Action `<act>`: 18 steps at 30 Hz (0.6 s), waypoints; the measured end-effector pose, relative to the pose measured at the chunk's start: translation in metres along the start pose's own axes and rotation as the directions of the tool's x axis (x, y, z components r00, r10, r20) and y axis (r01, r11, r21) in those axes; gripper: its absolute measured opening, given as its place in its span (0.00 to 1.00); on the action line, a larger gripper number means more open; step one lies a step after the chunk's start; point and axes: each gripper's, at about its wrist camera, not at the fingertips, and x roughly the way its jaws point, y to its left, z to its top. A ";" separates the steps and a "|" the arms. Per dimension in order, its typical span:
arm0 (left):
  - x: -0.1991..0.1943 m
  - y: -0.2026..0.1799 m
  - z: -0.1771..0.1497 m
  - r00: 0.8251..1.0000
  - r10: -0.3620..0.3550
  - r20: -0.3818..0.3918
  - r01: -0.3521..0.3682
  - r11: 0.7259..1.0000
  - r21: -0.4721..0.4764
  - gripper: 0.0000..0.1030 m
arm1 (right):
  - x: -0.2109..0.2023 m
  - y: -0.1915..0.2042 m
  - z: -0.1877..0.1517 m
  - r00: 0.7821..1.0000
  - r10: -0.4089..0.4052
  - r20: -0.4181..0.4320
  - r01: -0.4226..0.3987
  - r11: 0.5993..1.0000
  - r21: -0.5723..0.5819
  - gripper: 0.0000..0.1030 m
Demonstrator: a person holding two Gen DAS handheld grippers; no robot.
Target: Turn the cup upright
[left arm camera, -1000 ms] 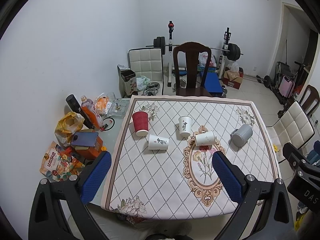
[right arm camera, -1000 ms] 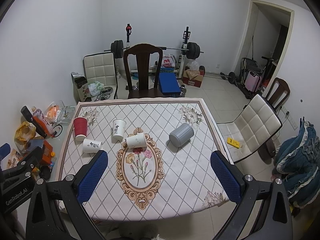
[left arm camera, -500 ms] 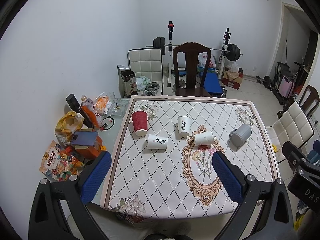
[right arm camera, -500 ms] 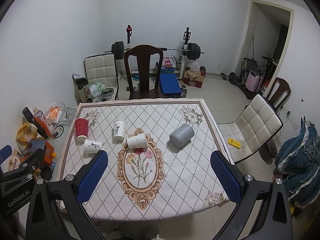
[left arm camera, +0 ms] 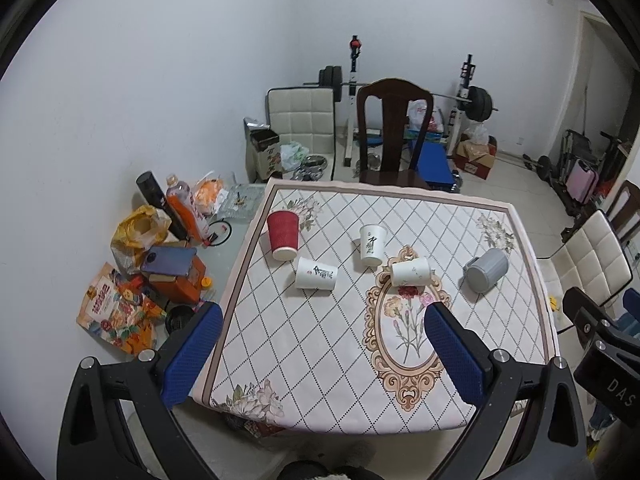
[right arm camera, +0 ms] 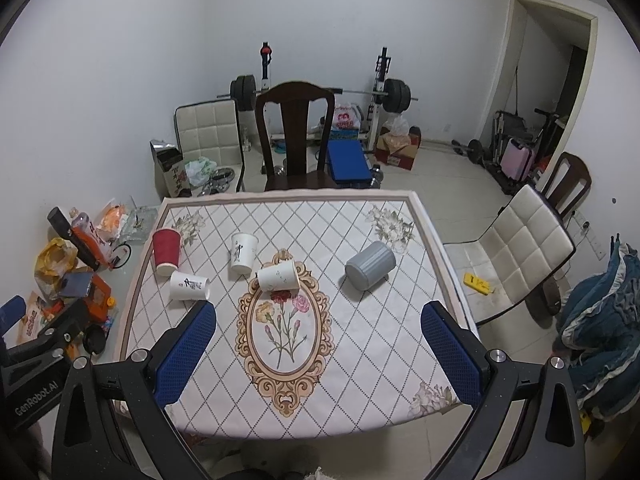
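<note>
- The left gripper [left arm camera: 322, 334] hangs high above the near part of the table [left arm camera: 304, 364], its blue-padded jaws spread wide with nothing between them.
- The right gripper [right arm camera: 318, 334] is likewise held above the near edge, jaws wide apart and holding nothing.
- Five cups sit well ahead of both claws, none touching either.
- A red cup [left arm camera: 283, 235] stands mouth-down, far ahead and left of the left claw, near the table's left edge.
- Just ahead of the left claw's left finger, a white printed cup [left arm camera: 316, 274] lies on its side, close beside the red one.
- Another white cup [left arm camera: 372, 245] stands mouth-down, ahead of the left claw's centre.
- A third white cup [left arm camera: 411, 272] lies on its side at the top of the floral oval, just ahead of the left claw's right finger; from the right claw it lies ahead and slightly left of centre [right arm camera: 279, 275].
- A grey cup [right arm camera: 370, 265] lies on its side, ahead and slightly right of the right claw's centre, apart from the white cups.
- Beyond the table's far edge stands a dark wooden chair [right arm camera: 296, 136], with a barbell rack [right arm camera: 380, 92] behind it.
- Left of the left claw, bottles and bags [left arm camera: 160, 240] crowd a side surface beside the table.
- Right of the right claw sits a white padded chair [right arm camera: 524, 248].
</note>
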 end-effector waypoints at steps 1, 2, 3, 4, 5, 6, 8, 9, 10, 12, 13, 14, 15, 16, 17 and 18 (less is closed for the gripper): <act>0.007 0.001 -0.001 1.000 0.012 -0.012 -0.012 1.000 -0.004 1.00 | 0.009 0.000 -0.001 1.000 0.000 -0.018 0.000 1.000 -0.003 1.00; 0.015 0.002 -0.003 0.999 0.024 -0.022 -0.024 1.000 -0.009 1.00 | 0.018 -0.001 -0.004 0.999 0.007 -0.036 -0.008 1.000 -0.007 1.00; 0.022 0.005 -0.005 0.999 0.037 -0.030 -0.038 0.999 -0.014 1.00 | 0.029 0.000 -0.007 0.999 0.012 -0.052 -0.013 1.000 -0.012 1.00; 0.032 0.007 -0.007 0.997 0.057 -0.045 -0.057 0.998 -0.016 1.00 | 0.041 0.002 -0.010 0.998 0.007 -0.070 -0.008 1.000 -0.018 1.00; 0.045 0.010 -0.009 0.995 0.075 -0.066 -0.075 0.997 -0.011 1.00 | 0.055 0.004 -0.012 0.996 0.002 -0.091 -0.004 1.000 -0.024 1.00; 0.056 0.013 -0.012 0.992 0.090 -0.088 -0.090 0.996 -0.005 1.00 | 0.068 0.007 -0.015 0.994 0.002 -0.113 -0.005 1.000 -0.029 1.00; 0.078 0.020 -0.018 0.985 0.113 -0.129 -0.113 0.994 0.004 1.00 | 0.099 0.014 -0.022 0.987 -0.003 -0.164 -0.002 0.999 -0.035 1.00; 0.093 0.026 -0.020 0.980 0.126 -0.156 -0.127 0.992 0.006 1.00 | 0.114 0.019 -0.025 0.981 -0.002 -0.194 -0.006 0.999 -0.039 1.00; 0.106 0.032 -0.022 0.974 0.138 -0.178 -0.139 0.990 0.006 1.00 | 0.132 0.024 -0.030 0.975 -0.001 -0.222 -0.008 0.999 -0.041 1.00; 0.131 0.045 -0.024 0.963 0.156 -0.221 -0.161 0.987 -0.002 1.00 | 0.164 0.035 -0.039 0.963 -0.006 -0.269 -0.008 0.999 -0.052 1.00; 0.145 0.052 -0.024 0.956 0.163 -0.242 -0.170 0.985 -0.008 1.00 | 0.180 0.042 -0.043 0.958 -0.012 -0.287 -0.005 0.998 -0.059 1.00; 0.158 0.058 -0.023 0.950 0.171 -0.260 -0.180 0.984 -0.013 1.00 | 0.196 0.048 -0.047 0.952 -0.020 -0.306 0.001 0.998 -0.063 1.00; 0.172 0.064 -0.020 0.944 0.177 -0.278 -0.190 0.982 -0.017 1.00 | 0.212 0.055 -0.050 0.945 -0.023 -0.327 0.002 0.998 -0.065 1.00; 0.184 0.070 -0.018 0.939 0.182 -0.293 -0.196 0.980 -0.021 1.00 | 0.226 0.063 -0.053 0.938 -0.028 -0.345 0.006 0.998 -0.065 1.00; 0.197 0.076 -0.014 0.933 0.184 -0.308 -0.201 0.979 -0.025 1.00 | 0.241 0.070 -0.055 0.930 -0.033 -0.365 0.010 0.998 -0.064 1.00; 0.210 0.081 -0.010 0.929 0.187 -0.320 -0.206 0.978 -0.027 1.00 | 0.255 0.077 -0.056 0.923 -0.036 -0.383 0.012 0.998 -0.063 1.00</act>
